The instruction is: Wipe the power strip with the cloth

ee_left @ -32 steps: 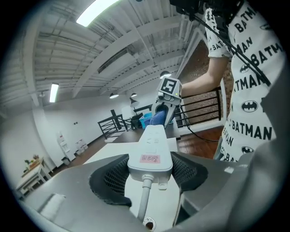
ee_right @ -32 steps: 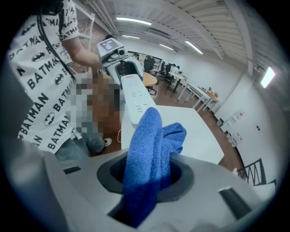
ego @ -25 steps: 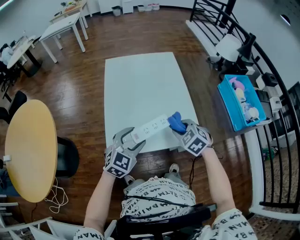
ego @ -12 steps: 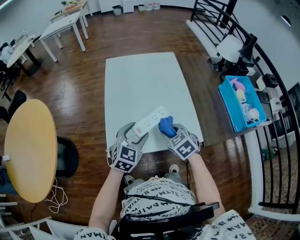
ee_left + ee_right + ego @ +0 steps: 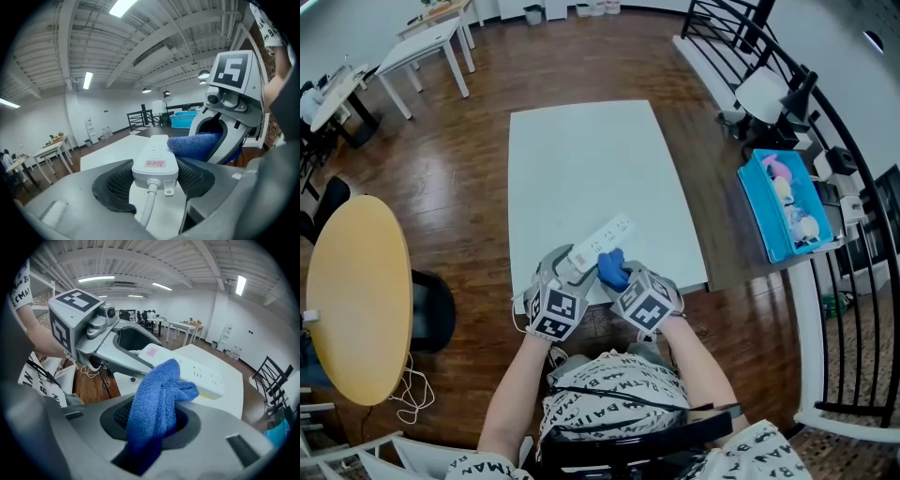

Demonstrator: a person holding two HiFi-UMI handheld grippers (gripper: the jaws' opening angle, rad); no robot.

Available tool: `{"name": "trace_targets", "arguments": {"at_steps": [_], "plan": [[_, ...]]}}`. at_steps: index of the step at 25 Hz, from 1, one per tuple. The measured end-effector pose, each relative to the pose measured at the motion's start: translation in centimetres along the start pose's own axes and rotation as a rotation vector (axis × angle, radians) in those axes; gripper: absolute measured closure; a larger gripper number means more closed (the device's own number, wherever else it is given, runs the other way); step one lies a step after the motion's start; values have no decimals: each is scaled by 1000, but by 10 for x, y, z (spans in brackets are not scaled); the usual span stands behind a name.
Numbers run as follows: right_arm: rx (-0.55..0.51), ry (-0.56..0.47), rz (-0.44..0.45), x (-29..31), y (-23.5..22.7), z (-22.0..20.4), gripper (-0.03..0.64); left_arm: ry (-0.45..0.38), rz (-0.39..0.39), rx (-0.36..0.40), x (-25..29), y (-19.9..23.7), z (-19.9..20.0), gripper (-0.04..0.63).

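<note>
A white power strip (image 5: pixel 602 242) hangs tilted over the near edge of the white table (image 5: pixel 591 169). My left gripper (image 5: pixel 565 273) is shut on its cord end (image 5: pixel 153 165), the jaws pressing both sides. My right gripper (image 5: pixel 616 275) is shut on a bunched blue cloth (image 5: pixel 157 401), whose tip rests against the strip's right side (image 5: pixel 194 143) close to the left gripper. In the right gripper view the strip (image 5: pixel 187 371) runs off behind the cloth. The two grippers sit side by side, nearly touching.
A blue bin (image 5: pixel 786 202) of soft items stands to the right beside a black railing (image 5: pixel 839 150). A round yellow table (image 5: pixel 356 295) and a black chair (image 5: pixel 436 309) are at the left. White desks (image 5: pixel 417 52) stand at the far left.
The right gripper with the cloth has slid left along the strip from its far end to close beside the left gripper. The strip's far end has tilted up and shifted a little left.
</note>
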State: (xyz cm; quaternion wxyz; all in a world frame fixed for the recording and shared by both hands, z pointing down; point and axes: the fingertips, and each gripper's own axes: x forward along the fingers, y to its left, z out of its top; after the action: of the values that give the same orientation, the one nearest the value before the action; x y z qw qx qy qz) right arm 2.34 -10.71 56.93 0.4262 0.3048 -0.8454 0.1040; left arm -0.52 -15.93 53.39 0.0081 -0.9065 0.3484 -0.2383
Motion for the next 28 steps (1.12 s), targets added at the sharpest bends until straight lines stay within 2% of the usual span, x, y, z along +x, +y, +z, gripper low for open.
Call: {"name": "trace_targets", "arguments": {"at_steps": [5, 9, 19, 28], "plan": [[15, 18, 33, 12, 1, -13, 488, 9, -25, -27, 10, -1, -17, 308], [78, 44, 20, 13, -10, -37, 488, 38, -46, -49, 19, 0, -44, 308], [222, 120, -103, -19, -57, -115, 488, 85, -307, 5, 48, -41, -103, 308], [274, 138, -112, -25, -54, -137, 488, 152, -356, 3, 61, -45, -130, 310]]}}
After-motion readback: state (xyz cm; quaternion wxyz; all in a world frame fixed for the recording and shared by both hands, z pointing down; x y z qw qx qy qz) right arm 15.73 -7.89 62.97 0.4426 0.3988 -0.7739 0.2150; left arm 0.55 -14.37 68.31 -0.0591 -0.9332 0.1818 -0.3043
